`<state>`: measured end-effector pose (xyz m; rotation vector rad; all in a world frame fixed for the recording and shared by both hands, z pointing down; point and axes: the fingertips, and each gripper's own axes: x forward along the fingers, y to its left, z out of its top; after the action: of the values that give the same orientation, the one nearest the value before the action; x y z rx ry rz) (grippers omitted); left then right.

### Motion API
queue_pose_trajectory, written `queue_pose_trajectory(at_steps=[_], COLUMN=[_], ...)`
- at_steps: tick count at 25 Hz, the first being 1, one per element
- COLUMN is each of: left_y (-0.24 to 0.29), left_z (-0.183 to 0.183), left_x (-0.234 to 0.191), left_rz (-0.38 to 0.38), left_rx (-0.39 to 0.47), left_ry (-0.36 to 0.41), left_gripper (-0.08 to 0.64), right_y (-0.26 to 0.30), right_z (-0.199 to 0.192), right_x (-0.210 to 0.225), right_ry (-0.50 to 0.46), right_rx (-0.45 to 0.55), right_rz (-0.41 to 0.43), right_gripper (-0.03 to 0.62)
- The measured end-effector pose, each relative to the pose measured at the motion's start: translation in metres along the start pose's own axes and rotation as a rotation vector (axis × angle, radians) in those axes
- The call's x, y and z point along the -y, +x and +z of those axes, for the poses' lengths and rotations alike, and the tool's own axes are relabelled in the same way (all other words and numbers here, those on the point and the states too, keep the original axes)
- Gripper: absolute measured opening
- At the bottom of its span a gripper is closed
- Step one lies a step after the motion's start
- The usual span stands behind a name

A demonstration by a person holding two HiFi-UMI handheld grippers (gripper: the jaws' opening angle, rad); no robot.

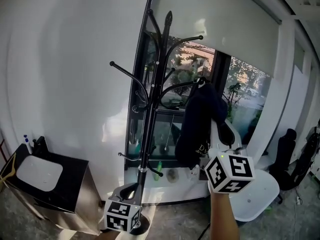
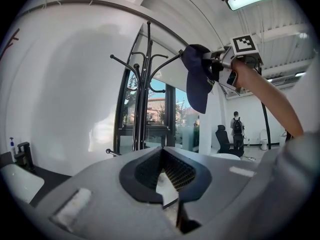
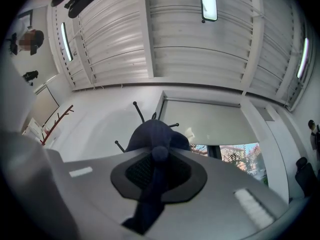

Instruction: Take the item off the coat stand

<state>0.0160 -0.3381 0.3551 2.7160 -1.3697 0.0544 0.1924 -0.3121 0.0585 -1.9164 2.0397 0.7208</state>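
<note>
Biggest thing here is the black coat stand [image 1: 148, 134], which is standing in front of the window. Its foot is getting cut off in the head view by the left gripper's marker cube. Over on the left, a black-topped bench [image 1: 70, 184] is carrying a white basin [image 1: 40, 173]. I can't tell whether anything is sitting in the basin, since all I'm seeing is its pale surface. Then there's the item itself, a dark navy cap [image 1: 197, 124]. It's hanging with its long axis running straight up and down, and the lower end is pointing at the floor. The top is sitting right up at the tip of a curved hook arm [image 1: 180, 85], and I honestly can't tell if it's hooked on or just touching. I'm also struggling to sort brim from crown because it's all one dark shape. The right gripper [image 3: 159, 151] is clamping down on the cap, with the navy cloth running straight between its pads on the side facing away from the pole. The left gripper [image 2: 162, 159] is hanging low near the stand's base, jaws a little apart and gripping nothing. Smallest bit is a little blue-topped bottle [image 1: 26, 140], which is standing at the basin's back corner. It's too tiny to read its contents.
</note>
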Motion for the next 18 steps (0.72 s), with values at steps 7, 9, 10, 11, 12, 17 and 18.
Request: queue_pose_trajectory(at_steps=[7,9,10,11,12,17,18], left_y=[-0.013,-0.020,-0.023,-0.026,-0.029,-0.040,-0.043], left_z=[0.009,0.008,0.008,0.007,0.007,0.006,0.005], left_x=[0.013,0.014,0.014,0.014,0.014,0.014,0.013], left_rz=[-0.016,-0.014,-0.012,-0.010,-0.007,0.006,0.009], left_rx=[0.014,0.015,0.017,0.020,0.023,0.026,0.024], left_ry=[0.017,0.019,0.020,0.020,0.020,0.020,0.023], left_gripper=[0.000,0.000,0.000,0.000,0.000,0.000,0.000], right_y=[-0.034,-0.045,-0.052,-0.059,-0.065,-0.094,-0.100], right_z=[-0.012,-0.020,-0.024,-0.029,-0.033,-0.061,-0.069], right_x=[-0.015,-0.021,-0.024,-0.028,-0.032,-0.063,-0.071], right_ry=[-0.014,-0.009,-0.009,-0.009,-0.009,0.007,0.016], right_rx=[-0.032,-0.047,-0.053,-0.060,-0.067,-0.122,-0.138], right_rz=[0.015,0.020,0.022,0.023,0.025,0.062,0.072], right_gripper=[0.038,0.038,0.038,0.038,0.038,0.040,0.040])
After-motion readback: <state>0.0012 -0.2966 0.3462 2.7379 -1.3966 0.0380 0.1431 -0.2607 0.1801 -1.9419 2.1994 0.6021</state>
